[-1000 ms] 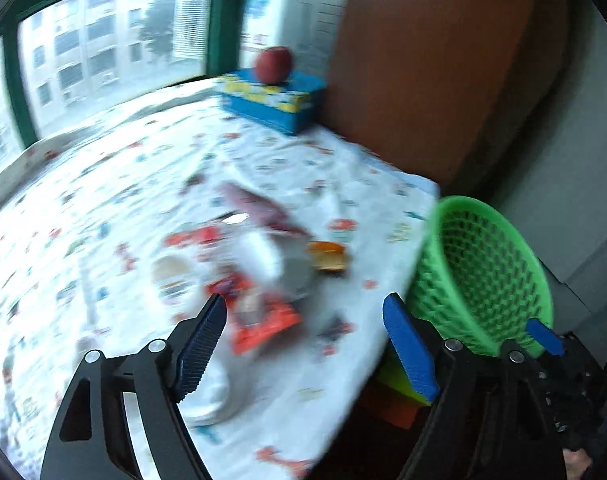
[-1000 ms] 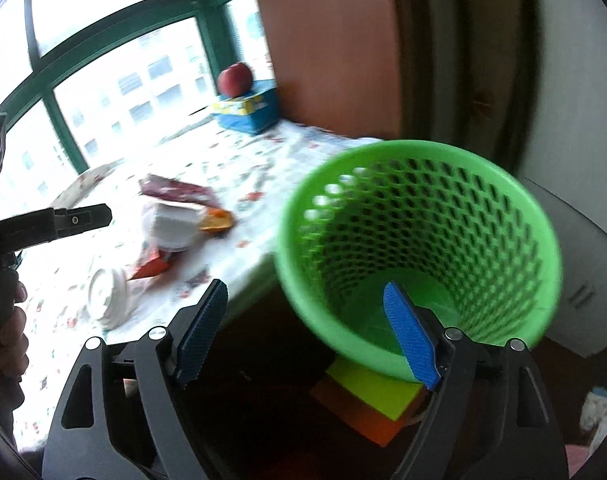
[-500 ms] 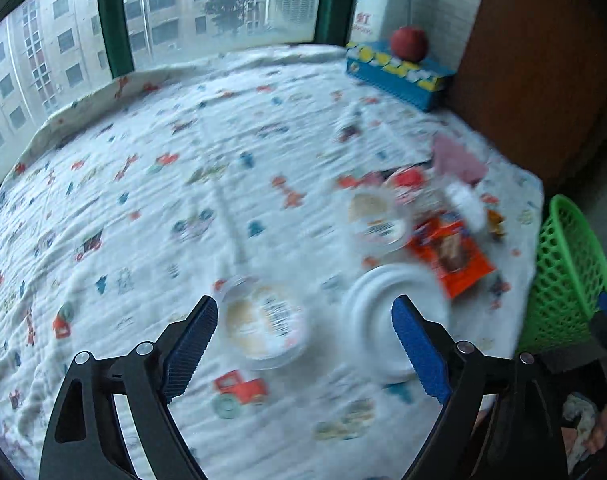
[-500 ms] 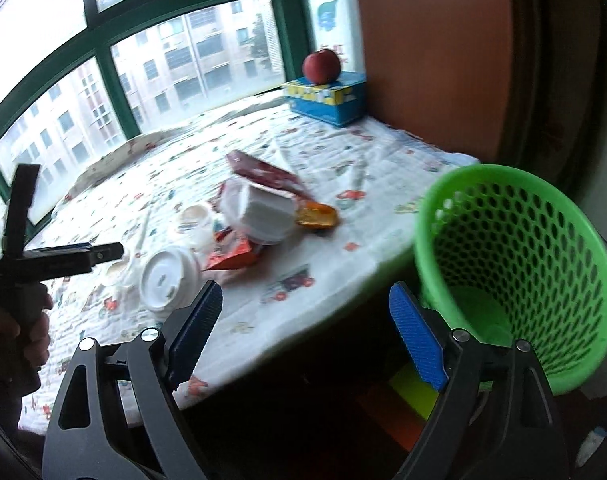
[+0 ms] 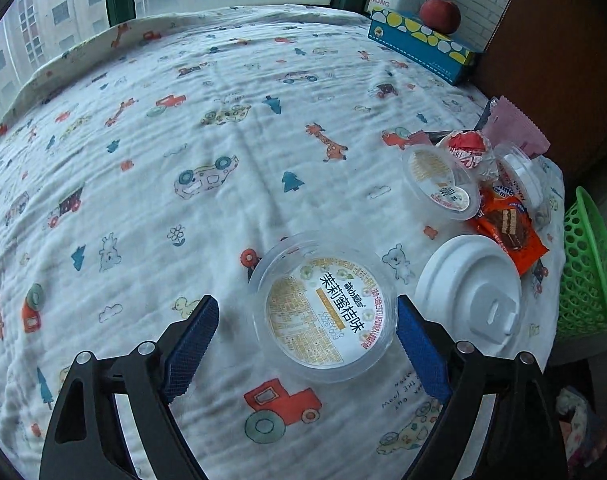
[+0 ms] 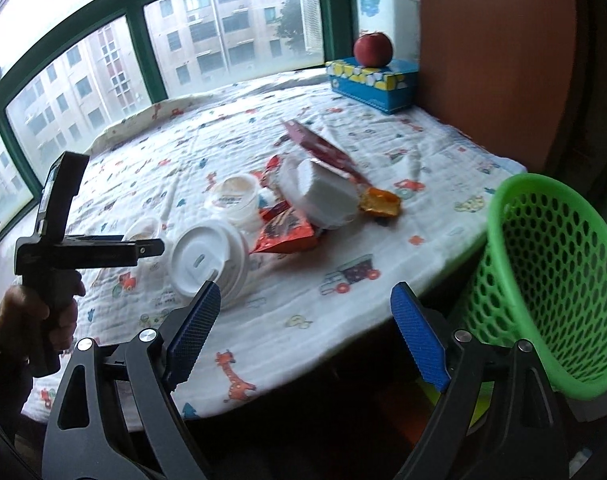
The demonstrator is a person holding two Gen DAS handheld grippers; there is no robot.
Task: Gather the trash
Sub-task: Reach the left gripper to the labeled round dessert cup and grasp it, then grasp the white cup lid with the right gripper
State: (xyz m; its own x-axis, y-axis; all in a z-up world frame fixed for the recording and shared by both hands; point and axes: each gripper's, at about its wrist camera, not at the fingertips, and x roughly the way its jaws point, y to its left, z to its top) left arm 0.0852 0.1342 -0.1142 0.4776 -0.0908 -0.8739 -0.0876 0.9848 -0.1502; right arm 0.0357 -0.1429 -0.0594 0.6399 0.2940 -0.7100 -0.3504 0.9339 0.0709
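Note:
A clear plastic cup [image 5: 323,312] with a printed label lies on its side on the cartoon-print cloth [image 5: 183,140]. My left gripper [image 5: 305,308] hangs over it with the cup between its blue pads; the jaws are closing, and the left pad stands clear of the cup. To the right lie a white lid [image 5: 469,300], a second clear cup [image 5: 439,184], an orange wafer wrapper [image 5: 511,232] and crumpled wrappers. My right gripper [image 6: 305,290] is open and empty over the table's front edge. The green mesh basket [image 6: 543,264] stands to its right, below the table edge.
A blue tissue box [image 5: 423,48] with a red apple [image 5: 439,14] on it sits at the far right corner by a brown cabinet [image 6: 495,60]. Windows run along the far side. A hand [image 6: 35,308] holds the left gripper's handle at the left.
The left gripper swung left from the trash pile and basket and sank over the labelled cup. The right gripper moved left from above the basket to the table's front edge.

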